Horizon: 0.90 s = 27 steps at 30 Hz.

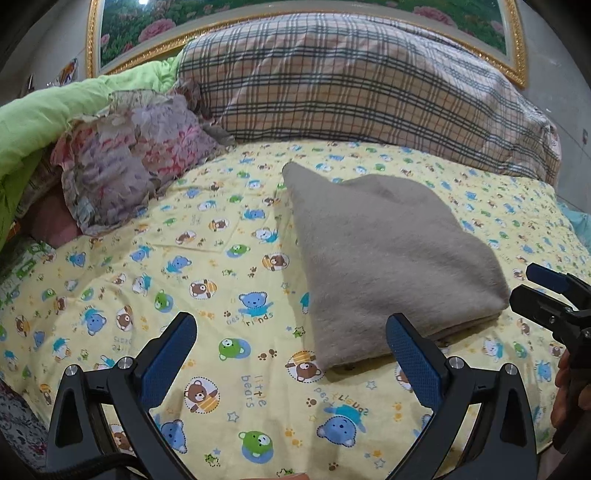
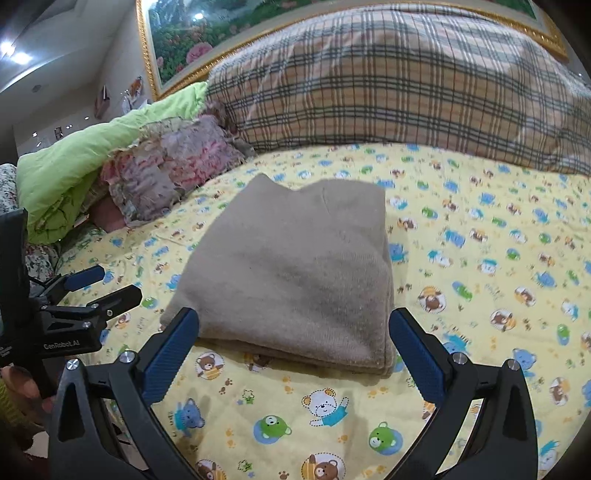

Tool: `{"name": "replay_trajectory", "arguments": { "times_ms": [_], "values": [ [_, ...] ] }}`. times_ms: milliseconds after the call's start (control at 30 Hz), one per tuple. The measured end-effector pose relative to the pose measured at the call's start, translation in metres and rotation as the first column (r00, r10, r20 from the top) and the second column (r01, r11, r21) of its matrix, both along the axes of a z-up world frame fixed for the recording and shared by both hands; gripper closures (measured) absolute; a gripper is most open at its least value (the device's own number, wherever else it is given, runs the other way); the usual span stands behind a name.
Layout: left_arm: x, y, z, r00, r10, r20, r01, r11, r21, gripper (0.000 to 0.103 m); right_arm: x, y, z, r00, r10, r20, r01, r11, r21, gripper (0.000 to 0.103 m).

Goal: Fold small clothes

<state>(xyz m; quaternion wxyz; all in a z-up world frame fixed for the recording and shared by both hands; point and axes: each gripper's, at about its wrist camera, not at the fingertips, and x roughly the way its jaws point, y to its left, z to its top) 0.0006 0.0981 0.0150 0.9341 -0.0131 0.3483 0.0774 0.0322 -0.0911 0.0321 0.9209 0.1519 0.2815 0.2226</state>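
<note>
Both fingers of the left gripper (image 1: 291, 354) stand wide apart with nothing between them, hanging over the yellow bedsheet (image 1: 147, 258) printed with little bears. From the left wrist camera, the folded grey garment (image 1: 388, 258) lies on that sheet to the right and a little farther off, its near edge just beside the right finger, though whether they touch is unclear. At the far right edge the right gripper (image 1: 546, 295) shows close to the garment's near right corner. Beyond the sheet sit a plaid quilt (image 1: 351, 85), a frilly floral cushion (image 1: 140, 147) and a green quilt (image 1: 40, 114) on the left, and a framed flower painting (image 1: 118, 26) on the wall. From the right wrist camera, the right gripper (image 2: 293, 350) is likewise spread wide and empty, with the garment (image 2: 295, 266) straight ahead, its near folded edge lying between the two fingertips on the bedsheet (image 2: 480, 258). The left gripper (image 2: 99, 288) appears at the left, jaws parted, near the garment's left side.
</note>
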Motion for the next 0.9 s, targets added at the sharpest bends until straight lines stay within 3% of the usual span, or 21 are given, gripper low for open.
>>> {"name": "replay_trajectory", "arguments": {
  "times_ms": [900],
  "values": [
    [0.029,0.0,-0.021,0.998,-0.006,-0.067,0.004,1.0,-0.021,0.0,0.029,0.016,-0.018,0.998,0.023,-0.051,-0.023,1.0,-0.005,0.0]
  ]
}}
